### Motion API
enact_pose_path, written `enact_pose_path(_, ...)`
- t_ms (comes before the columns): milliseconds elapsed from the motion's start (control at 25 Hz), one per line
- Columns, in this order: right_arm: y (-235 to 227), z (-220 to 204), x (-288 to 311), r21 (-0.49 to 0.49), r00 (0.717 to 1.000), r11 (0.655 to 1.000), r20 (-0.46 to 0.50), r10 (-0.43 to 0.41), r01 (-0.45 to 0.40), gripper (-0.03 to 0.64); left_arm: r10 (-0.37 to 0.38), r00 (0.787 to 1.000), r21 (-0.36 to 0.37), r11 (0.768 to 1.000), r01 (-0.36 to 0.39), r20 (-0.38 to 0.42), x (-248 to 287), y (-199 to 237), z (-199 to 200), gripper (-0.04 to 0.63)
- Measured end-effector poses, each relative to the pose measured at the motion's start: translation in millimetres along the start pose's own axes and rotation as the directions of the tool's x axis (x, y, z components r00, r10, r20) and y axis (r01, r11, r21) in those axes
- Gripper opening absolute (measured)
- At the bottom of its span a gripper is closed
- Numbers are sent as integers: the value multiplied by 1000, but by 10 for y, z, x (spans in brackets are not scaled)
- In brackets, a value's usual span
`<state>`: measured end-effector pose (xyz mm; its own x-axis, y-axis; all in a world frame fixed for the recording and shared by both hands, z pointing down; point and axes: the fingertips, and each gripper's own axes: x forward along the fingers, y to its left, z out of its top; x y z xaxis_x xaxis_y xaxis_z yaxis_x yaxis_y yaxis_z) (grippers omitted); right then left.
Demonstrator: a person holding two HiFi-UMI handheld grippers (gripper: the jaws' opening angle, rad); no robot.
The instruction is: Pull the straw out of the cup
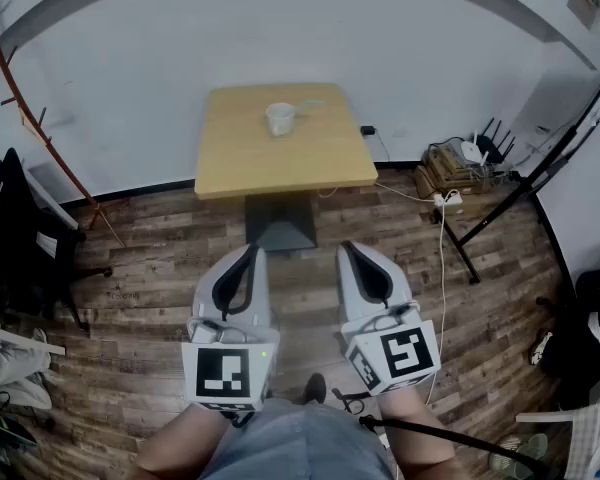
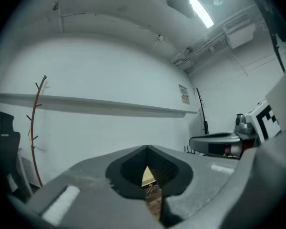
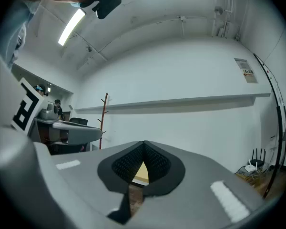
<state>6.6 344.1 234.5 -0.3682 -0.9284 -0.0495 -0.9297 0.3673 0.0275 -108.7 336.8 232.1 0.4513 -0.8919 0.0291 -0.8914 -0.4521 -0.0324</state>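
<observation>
Head view: left tongs [image 1: 254, 252] and right tongs [image 1: 349, 249] sit side by side at 6 o'clock of frame, level, tips aimed at 12 o'clock. They are near each other but apart.

Left gripper view: we read the left jaws as clenched, tips meeting, nothing gripped. Only a sliver of desk and floor shows through the slot under the tips.

Right gripper view: same on the right. Jaws are clenched tip to tip and empty.

The marker cubes, left [image 1: 223, 376] and right [image 1: 398, 353], sit at 6 o'clock of each jaw pair, just above the person's legs [image 1: 290, 443].

The wooden floor [image 1: 140, 268] lies below both tongs.

The desk [image 1: 280, 163] is at 12 o'clock of the tongs, well apart from them. It has a light wood top on a dark pedestal [image 1: 280, 223].

The cup [image 1: 280, 119] stands upright on the 12 o'clock part of the top, near the far edge. The straw [image 1: 308, 105] sits in the cup and leans out toward 2 o'clock. We see neither tongs touching cup or straw.

A coat rack [image 1: 40, 128] leans against the wall at 10 o'clock. At 2 o'clock a router [image 1: 472, 152] and a power strip [image 1: 447, 199] sit by the wall.
</observation>
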Motion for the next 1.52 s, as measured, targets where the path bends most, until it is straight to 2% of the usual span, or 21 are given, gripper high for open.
enact_pose_path(440,-331,-83,-244,30,1000,999,-1,-11,11,5,-4,1000,15,1000,4,0,178,-362,8,18)
enact_pose_path(600,-516,-71,-347,54,1000,999,28,4,-5,6,1,1000,28,1000,-1,8,266,-550,33,18)
enact_pose_path(920,-801,-133,-436,44,999,998,5,35,-35,6,26,1000,15,1000,-26,2,371,-864,16,18)
enact_pose_path(1080,-852,-158,-414,34,998,998,-7,61,-61,6,51,999,2,999,-51,10,420,-893,14,18)
enact_pose_path(1240,-873,-185,-345,36,997,996,-20,80,-79,6,62,998,20,998,-62,12,442,-886,-6,18)
enact_pose_path(1520,-880,-371,-61,60,992,993,-61,110,-106,6,94,995,-12,995,-94,-11,628,-710,-85,18)
